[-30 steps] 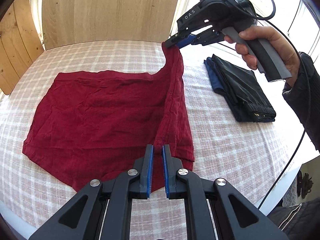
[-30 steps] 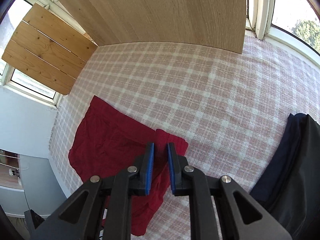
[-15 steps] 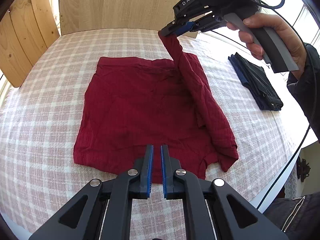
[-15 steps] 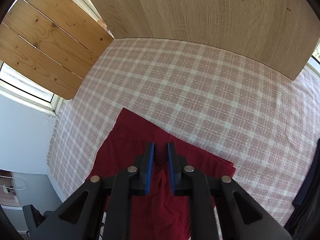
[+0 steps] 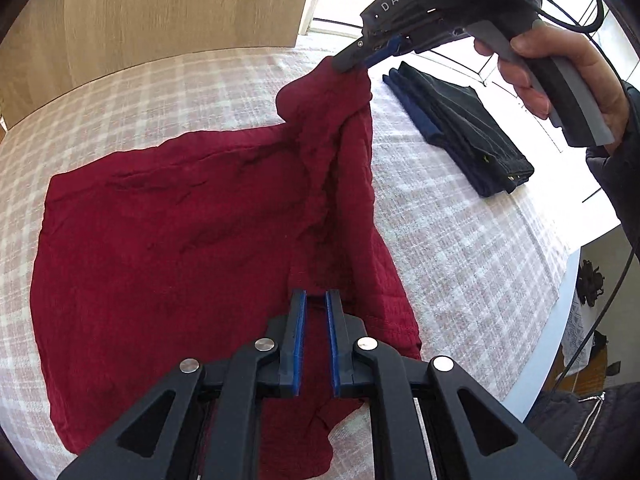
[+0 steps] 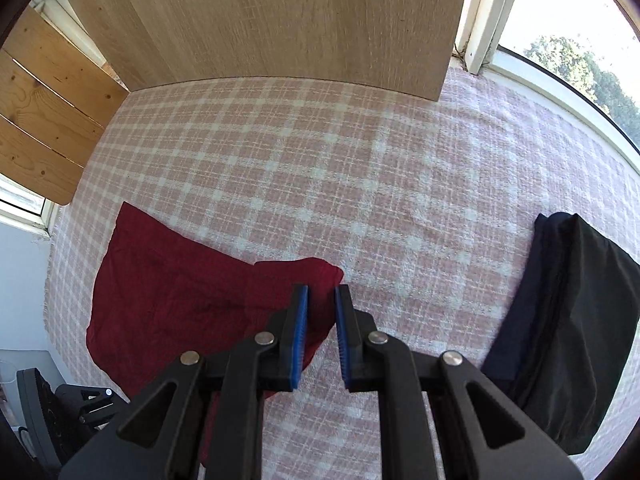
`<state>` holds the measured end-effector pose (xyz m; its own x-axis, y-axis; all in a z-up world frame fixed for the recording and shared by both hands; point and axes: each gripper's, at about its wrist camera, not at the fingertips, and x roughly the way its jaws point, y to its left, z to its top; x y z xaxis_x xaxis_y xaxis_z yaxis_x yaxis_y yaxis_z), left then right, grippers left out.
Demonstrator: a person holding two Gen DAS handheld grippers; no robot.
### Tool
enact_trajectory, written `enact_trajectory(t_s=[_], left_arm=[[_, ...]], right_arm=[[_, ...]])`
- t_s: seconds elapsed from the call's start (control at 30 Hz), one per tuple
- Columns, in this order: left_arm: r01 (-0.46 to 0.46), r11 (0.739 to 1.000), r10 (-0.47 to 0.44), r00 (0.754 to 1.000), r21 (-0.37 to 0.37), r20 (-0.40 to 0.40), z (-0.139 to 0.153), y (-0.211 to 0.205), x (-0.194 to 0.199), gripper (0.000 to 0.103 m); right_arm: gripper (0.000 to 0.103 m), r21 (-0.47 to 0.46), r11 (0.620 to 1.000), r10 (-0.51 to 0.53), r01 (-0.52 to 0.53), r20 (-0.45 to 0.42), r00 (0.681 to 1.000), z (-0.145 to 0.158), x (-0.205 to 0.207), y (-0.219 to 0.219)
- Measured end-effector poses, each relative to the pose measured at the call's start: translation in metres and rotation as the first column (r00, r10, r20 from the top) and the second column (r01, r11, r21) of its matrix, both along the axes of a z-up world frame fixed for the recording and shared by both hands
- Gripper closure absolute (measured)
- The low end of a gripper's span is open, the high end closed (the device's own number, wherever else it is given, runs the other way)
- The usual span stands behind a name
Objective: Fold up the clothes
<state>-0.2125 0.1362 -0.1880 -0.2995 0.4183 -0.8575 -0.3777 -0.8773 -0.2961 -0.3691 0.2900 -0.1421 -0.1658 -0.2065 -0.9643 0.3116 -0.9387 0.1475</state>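
From my left wrist camera, the red garment [image 5: 168, 240] lies spread over the near-left part of the checked tablecloth [image 5: 460, 240], wrinkled but mostly flat. Its right side is lifted and bunched into a ridge running from my near fingers up to the far tool. My left gripper [image 5: 316, 316] shows a narrow gap between its blue pads, with red cloth lying between and under them; I cannot tell whether it is pinching the fabric or just resting over it. Across the garment, my right gripper [image 5: 362, 58] is clamped on the far corner of the red cloth, holding it raised off the table, with the person's hand [image 5: 560, 76] wrapped round the grey handle. A folded dark stack [image 5: 460, 124] sits toward the far right edge of the table, apart from the red garment.

From my right wrist camera, the right gripper [image 6: 321, 320] has red fabric caught against its left blue pad, with a visible gap beside the right pad. The red garment [image 6: 168, 292] spreads toward the left edge of the tablecloth [image 6: 360, 168]. The folded dark stack [image 6: 572, 320] lies at the right edge, well apart. A wooden panel [image 6: 280, 20] stands along the far edge.
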Motion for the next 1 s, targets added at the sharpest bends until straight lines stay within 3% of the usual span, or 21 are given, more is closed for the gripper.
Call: enact_trajectory(t_s=[0.07,0.13,0.2,0.33,0.43,0.5,0.57,0.6,0.63,0.8,1.0], left_arm=[[-0.012,1.000,0.012,1.000,-0.002,0.008,-0.002,0.007,-0.005,0.090],[-0.018,0.999,0.018,1.000,-0.031,0.005,-0.003,0.011,-0.009,0.080],[-0.035,0.996,0.035,0.999,-0.082,-0.007,-0.004,0.014,-0.012,0.081],[-0.024,0.993,0.024,1.000,-0.113,0.006,-0.009,0.019,-0.020,0.080],[0.003,0.987,0.000,1.000,-0.160,0.017,-0.016,0.026,-0.023,0.071],[0.011,0.984,-0.008,1.000,-0.176,0.015,-0.019,0.030,-0.023,0.071],[0.007,0.984,-0.007,1.000,-0.178,-0.002,-0.017,0.030,-0.022,0.075],[0.000,0.984,0.000,1.000,-0.177,-0.005,-0.016,0.029,-0.022,0.090],[-0.008,0.984,0.007,1.000,-0.176,-0.007,-0.014,0.027,-0.021,0.098],[-0.029,0.994,0.028,0.999,-0.103,-0.019,0.001,0.011,-0.012,0.099],[-0.132,0.990,0.134,0.989,0.038,-0.057,0.044,-0.045,0.028,0.100]], right_arm=[[0.089,-0.015,1.000,0.003,-0.002,0.007,1.000,-0.004,-0.002,0.008],[0.089,-0.027,1.000,0.012,-0.012,0.010,1.000,-0.006,-0.003,0.013],[0.089,-0.037,0.999,0.027,-0.026,0.011,1.000,-0.008,-0.005,0.014],[0.089,-0.054,0.998,0.037,-0.036,0.012,0.999,-0.008,-0.009,0.016],[0.089,-0.067,0.997,0.039,-0.039,0.011,0.999,-0.007,-0.013,0.019],[0.089,-0.075,0.996,0.041,-0.040,0.011,0.999,-0.007,-0.016,0.021],[0.089,-0.084,0.996,0.043,-0.042,0.010,0.999,-0.007,-0.019,0.022],[0.089,-0.088,0.995,0.044,-0.043,0.010,0.999,-0.006,-0.020,0.023],[0.089,-0.092,0.995,0.044,-0.043,0.010,0.999,-0.006,-0.021,0.024],[0.089,-0.125,0.990,0.062,-0.061,0.006,0.998,0.007,-0.015,0.004],[0.089,-0.164,0.983,0.083,-0.081,0.002,0.997,0.024,-0.007,-0.020]])
